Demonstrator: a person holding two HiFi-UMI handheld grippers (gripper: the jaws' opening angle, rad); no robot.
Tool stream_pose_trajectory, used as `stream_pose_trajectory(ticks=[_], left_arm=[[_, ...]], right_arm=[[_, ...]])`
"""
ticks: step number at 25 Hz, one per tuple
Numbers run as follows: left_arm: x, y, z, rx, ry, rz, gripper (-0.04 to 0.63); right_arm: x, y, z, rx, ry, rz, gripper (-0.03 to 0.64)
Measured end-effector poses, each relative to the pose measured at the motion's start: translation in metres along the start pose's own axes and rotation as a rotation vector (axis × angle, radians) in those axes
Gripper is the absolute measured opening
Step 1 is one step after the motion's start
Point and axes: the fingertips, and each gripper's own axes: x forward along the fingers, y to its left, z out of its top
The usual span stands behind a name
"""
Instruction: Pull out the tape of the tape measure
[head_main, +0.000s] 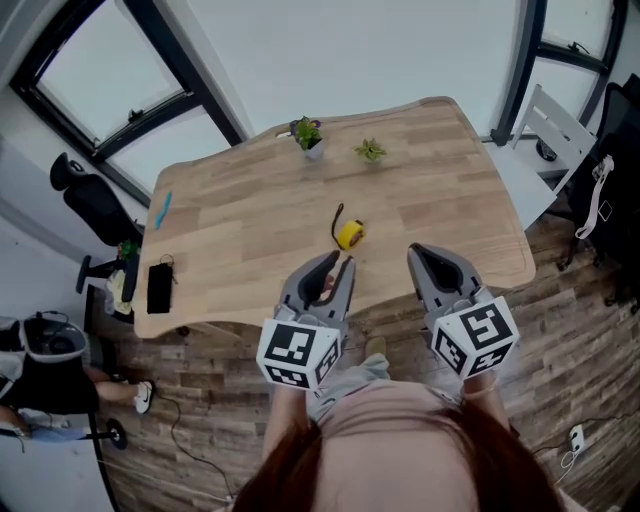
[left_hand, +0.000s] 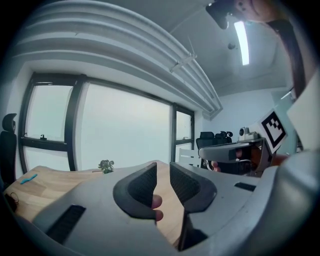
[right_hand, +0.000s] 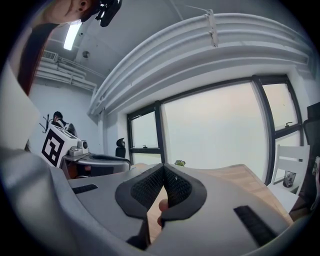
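Note:
A yellow tape measure (head_main: 349, 234) with a short black strap lies near the middle of the wooden table (head_main: 240, 230). Both grippers hover over the table's near edge, short of the tape measure. My left gripper (head_main: 338, 262) is just below it in the head view, and in the left gripper view (left_hand: 163, 170) a narrow gap shows between its pads with nothing in it. To the right of the tape measure is my right gripper (head_main: 419, 252), whose tips meet in the right gripper view (right_hand: 163, 168), holding nothing. Neither gripper view shows the tape measure.
Two small potted plants (head_main: 307, 133) (head_main: 370, 150) stand at the table's far edge. A blue pen (head_main: 163, 209) and a black flat object (head_main: 159, 287) lie at the left end. A black office chair (head_main: 90, 205) is left of the table, a white chair (head_main: 548, 130) on the right.

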Motion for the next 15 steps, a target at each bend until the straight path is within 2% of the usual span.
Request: stream_pose_trajectory(ticks=[8,15], left_arm=[[0.034,0.047,-0.031,0.013,0.066,-0.049,0.147],[0.062,0.071,-0.064,0.022,0.089,-0.108,0.176]], right_arm=[[0.05,-0.012,0.002,-0.003,0.02,-0.028,0.0],[0.081,-0.015,0.0,-0.015,0.035,-0.063,0.0]])
